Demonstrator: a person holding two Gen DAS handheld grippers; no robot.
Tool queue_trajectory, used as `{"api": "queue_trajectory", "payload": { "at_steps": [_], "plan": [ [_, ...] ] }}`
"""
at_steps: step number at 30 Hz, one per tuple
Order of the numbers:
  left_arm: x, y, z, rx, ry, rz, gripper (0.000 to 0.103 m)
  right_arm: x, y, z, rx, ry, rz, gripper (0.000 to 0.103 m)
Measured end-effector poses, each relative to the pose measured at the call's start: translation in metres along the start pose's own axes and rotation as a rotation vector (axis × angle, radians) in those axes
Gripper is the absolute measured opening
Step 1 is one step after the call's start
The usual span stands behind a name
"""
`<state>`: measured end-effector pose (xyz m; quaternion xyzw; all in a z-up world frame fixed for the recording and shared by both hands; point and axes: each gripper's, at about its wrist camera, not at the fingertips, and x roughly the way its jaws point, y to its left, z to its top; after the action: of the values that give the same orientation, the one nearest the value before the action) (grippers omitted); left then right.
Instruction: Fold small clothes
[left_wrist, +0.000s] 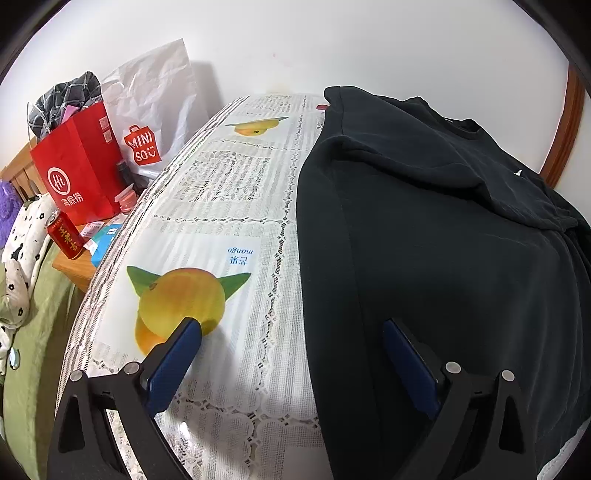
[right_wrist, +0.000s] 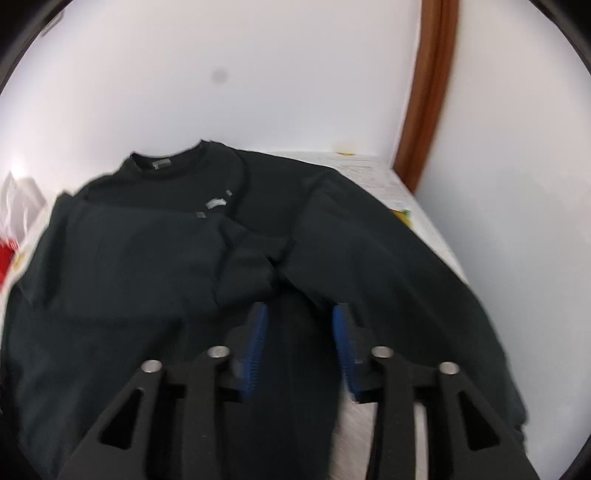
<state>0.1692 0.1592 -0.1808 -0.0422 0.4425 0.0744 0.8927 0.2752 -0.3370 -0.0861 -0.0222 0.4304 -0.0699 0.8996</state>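
Note:
A black long-sleeved top (right_wrist: 147, 258) lies spread on a table covered by a lace cloth with mango prints (left_wrist: 229, 184). Its neckline points toward the far wall and a sleeve is folded in over the body. In the left wrist view the top (left_wrist: 443, 240) fills the right half. My left gripper (left_wrist: 291, 325) stands wide open at the top's left edge, one finger over the mango print and the other over the black fabric. My right gripper (right_wrist: 299, 310) is open low over the top's lower middle; dark fabric lies between its blue pads (right_wrist: 258, 332) without being pinched. That view is blurred.
Left of the table a lower wooden stand holds a red paper bag (left_wrist: 77, 177), a white Miniso bag (left_wrist: 155, 110) and a red can (left_wrist: 64, 236). Green bedding (left_wrist: 33, 314) lies beyond it. A white wall backs the table, with a brown wooden frame (right_wrist: 428, 92) at the right.

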Motion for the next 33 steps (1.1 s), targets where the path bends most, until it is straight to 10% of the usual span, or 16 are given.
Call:
{"api": "queue_trajectory", "payload": {
  "at_steps": [10,28,31,33],
  "plan": [
    [-0.018,-0.019,-0.009,0.084,-0.030,-0.017,0.099,0.003,-0.078,-0.055,0.023,0.059,-0.146,0.063],
    [-0.005,-0.010,-0.009,0.039,0.008,-0.052,0.103,0.071,-0.002,0.024,-0.064,0.010,0.029,0.063],
    [-0.005,-0.010,-0.009,0.039,0.008,-0.052,0.103,0.079,0.000,0.028,-0.067,0.016,0.048,0.021],
    [-0.005,-0.010,-0.009,0.039,0.008,-0.052,0.103,0.079,-0.011,0.032,-0.029,0.008,0.054,0.015]
  ]
}}
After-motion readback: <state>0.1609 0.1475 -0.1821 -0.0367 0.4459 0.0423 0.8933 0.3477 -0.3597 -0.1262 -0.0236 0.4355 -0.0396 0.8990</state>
